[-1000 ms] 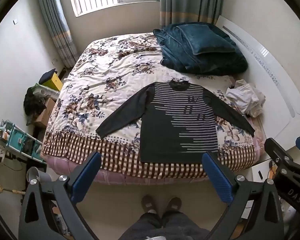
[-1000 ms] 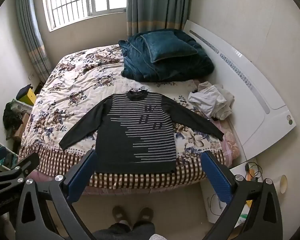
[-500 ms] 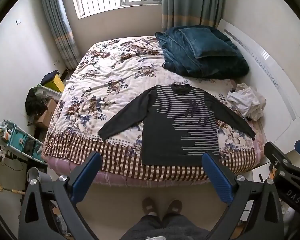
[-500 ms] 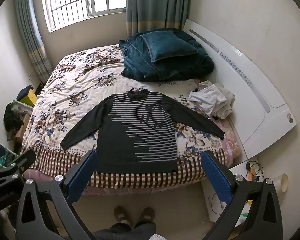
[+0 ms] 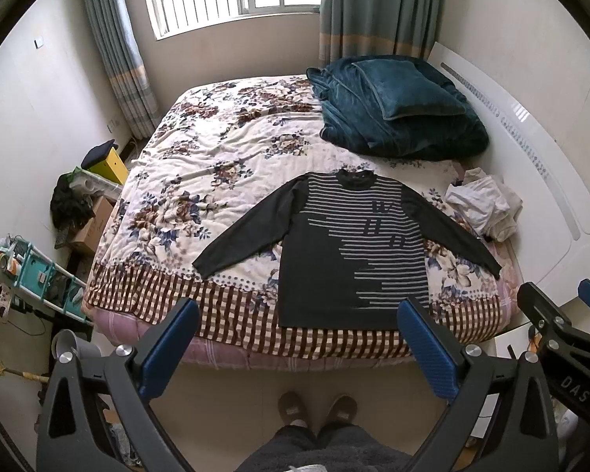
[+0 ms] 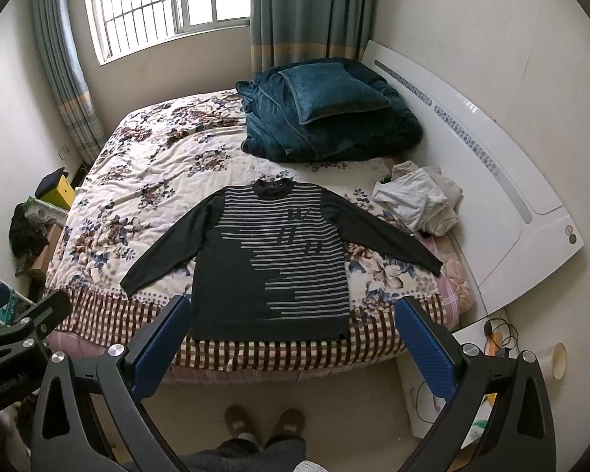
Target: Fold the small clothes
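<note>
Left gripper [image 5: 297, 348]: jaws wide apart, nothing between the blue pads, held off the bed [image 5: 185, 157] over the floor. Dark striped sweater [image 5: 350, 251] lies flat ahead of it, front up, sleeves spread, hem at the bed's near edge, just beyond the right pad. Floral quilt [image 5: 224, 165] ahead-left. Folded teal blanket [image 5: 397, 114] with pillow farther ahead, beyond the collar. Crumpled white clothes [image 5: 482, 204] ahead-right, near the sweater's right cuff. Right gripper [image 6: 291, 344]: also fully open, empty, sweater [image 6: 271, 259] dead ahead between its pads. Person's slippers [image 6: 263, 421] below both grippers.
</note>
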A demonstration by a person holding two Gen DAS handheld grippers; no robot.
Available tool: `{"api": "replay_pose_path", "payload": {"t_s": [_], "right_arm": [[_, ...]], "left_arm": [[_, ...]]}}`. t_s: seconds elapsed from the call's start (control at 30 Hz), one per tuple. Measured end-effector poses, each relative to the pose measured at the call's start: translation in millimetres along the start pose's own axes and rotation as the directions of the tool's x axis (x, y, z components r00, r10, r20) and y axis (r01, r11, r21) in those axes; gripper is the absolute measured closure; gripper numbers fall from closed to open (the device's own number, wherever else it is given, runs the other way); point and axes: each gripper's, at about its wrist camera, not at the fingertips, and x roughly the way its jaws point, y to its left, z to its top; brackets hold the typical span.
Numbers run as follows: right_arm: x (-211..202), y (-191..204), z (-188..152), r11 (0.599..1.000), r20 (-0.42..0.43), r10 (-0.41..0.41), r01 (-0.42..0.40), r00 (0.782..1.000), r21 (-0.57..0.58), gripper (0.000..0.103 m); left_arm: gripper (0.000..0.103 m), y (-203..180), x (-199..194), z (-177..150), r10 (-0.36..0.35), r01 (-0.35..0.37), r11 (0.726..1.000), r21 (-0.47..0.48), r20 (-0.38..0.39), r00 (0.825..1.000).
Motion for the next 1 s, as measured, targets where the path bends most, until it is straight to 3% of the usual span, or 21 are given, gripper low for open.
{"api": "replay_pose_path", "payload": {"t_s": [1.0], "right_arm": [[-7, 0, 3, 1.0, 0.01, 0.002, -0.002, 1.0, 0.003, 0.0]], "left_arm": [[0.0, 1, -6, 13, -0.002, 0.002, 1.0, 0.0, 0.017, 1.0]]}}
